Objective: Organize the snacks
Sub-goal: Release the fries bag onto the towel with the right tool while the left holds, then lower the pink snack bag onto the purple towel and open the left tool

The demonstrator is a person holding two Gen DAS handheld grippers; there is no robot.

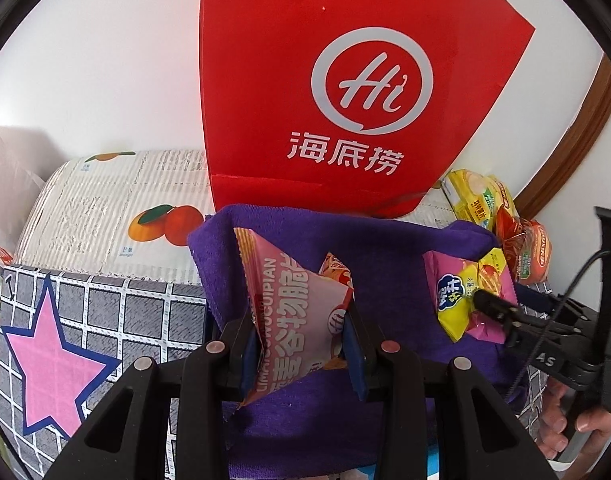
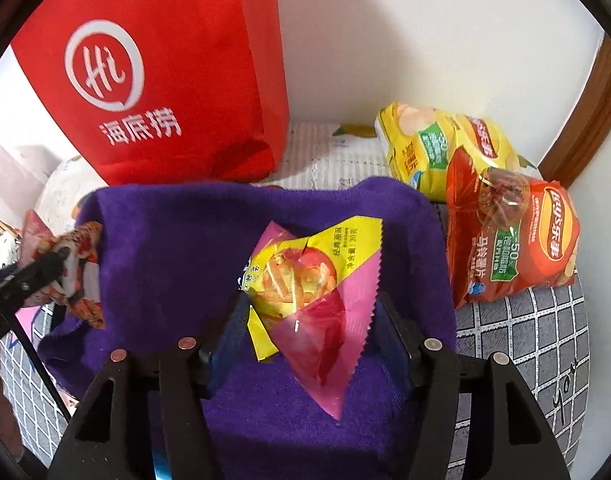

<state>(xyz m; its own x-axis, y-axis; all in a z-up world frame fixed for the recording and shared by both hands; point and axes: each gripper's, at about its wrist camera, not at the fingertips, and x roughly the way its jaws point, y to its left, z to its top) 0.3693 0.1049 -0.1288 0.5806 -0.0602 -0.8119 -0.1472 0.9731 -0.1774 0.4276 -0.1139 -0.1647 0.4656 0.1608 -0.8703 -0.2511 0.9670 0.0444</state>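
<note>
The left gripper (image 1: 303,340) is clamping a pink grain-crisp packet (image 1: 293,300) between its blue pads, holding it above the purple towel (image 1: 385,248). The right gripper (image 2: 309,344) is standing with its jaws apart around a pink and yellow snack packet (image 2: 317,296); its pads are not pressing on it (the packet is lying on the towel between them). No earlier view is given here. Behind the towel's far edge, a red paper bag (image 1: 345,80) is standing upright against the white wall. At the right edge, a yellow Lay's chip bag (image 2: 437,148) and a red Lay's chip bag (image 2: 517,244) are lying, leaving little room there. To the left, the checked cloth with a pink star (image 1: 53,360) is staying free.
</note>
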